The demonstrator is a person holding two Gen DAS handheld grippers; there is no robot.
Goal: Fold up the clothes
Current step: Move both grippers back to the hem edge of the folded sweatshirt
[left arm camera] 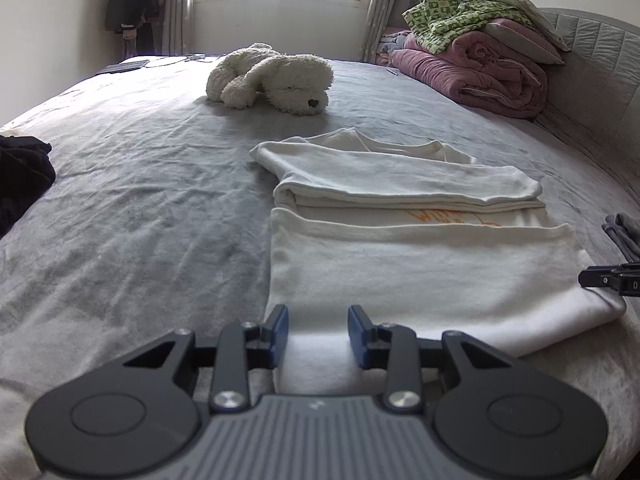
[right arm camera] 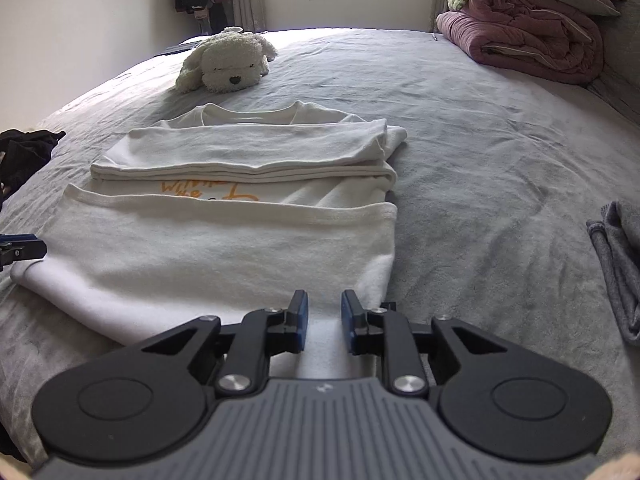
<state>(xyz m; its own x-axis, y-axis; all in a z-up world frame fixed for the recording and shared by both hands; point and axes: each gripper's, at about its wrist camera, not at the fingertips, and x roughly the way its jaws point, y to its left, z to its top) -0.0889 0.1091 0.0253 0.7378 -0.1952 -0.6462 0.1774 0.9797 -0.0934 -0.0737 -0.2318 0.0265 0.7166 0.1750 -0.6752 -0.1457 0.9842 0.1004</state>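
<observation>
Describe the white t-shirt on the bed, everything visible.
The white t-shirt lies flat on the grey bedsheet, partly folded: sleeves and sides tucked in, bottom hem folded up toward the middle, collar at the far end. Soft knit fabric with orange lettering, mostly covered by the folds. The open left hand-held gripper and open right hand-held gripper sit over its near folded edge; contact is unclear.

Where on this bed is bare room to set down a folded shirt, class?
Free: grey sheet between white T-shirt and grey cloth; also between T-shirt and black clothes. Crowded: the far corner, with stacked quilts; the plush dog by the window.
</observation>
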